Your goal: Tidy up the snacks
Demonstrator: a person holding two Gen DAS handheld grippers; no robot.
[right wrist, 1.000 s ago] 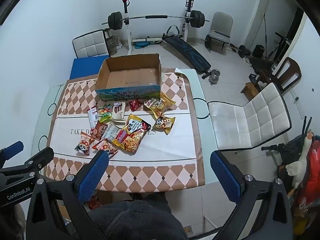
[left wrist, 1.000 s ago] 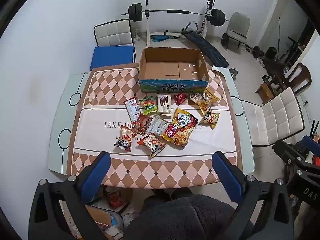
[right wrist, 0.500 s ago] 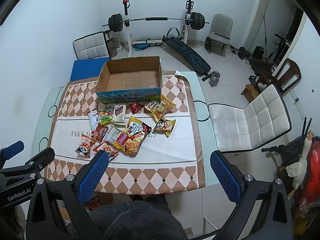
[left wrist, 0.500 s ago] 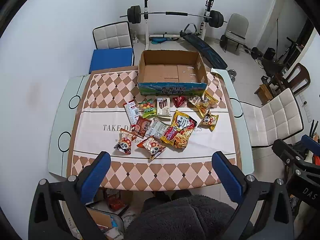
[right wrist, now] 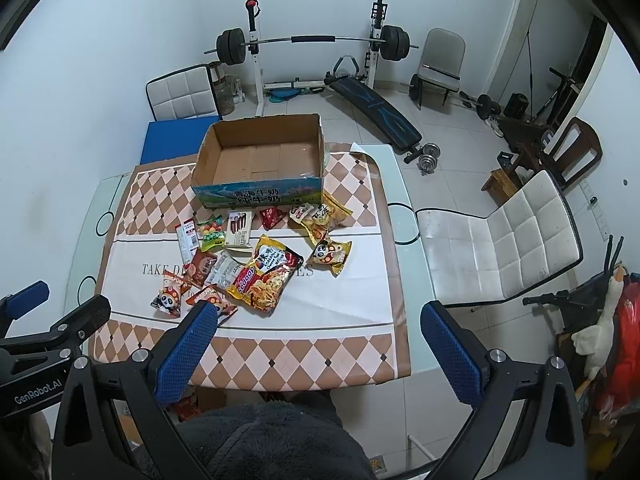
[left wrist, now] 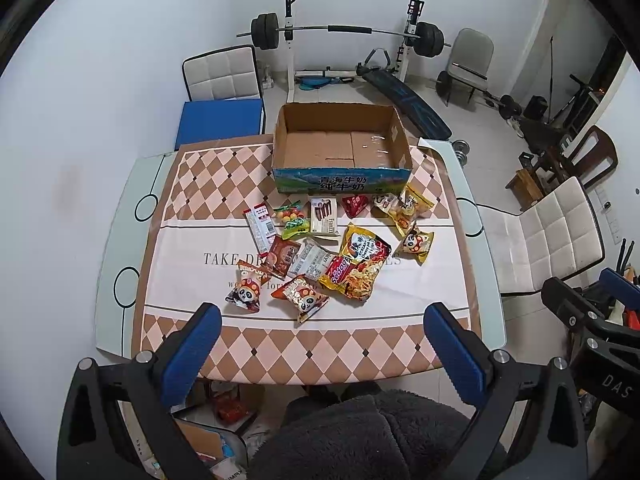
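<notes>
Left wrist view: the left gripper [left wrist: 322,334] hovers high above the table's [left wrist: 120,264] near edge, jaws spread wide, holding nothing — snack packets [left wrist: 352,264] lie mid-table, before an open cardboard box [left wrist: 342,182] at the far edge.

Right wrist view: the right gripper [right wrist: 318,334] hangs likewise — spread, empty — above the near edge.

The printed line on the tablecloth [left wrist: 192,258] is partly covered by snack packets [left wrist: 352,268]. In the right wrist view, the near-left panda packet [right wrist: 212,300] lies partly behind a tong finger [right wrist: 186,354]. Small print on most wrappers is unreadable.
</notes>
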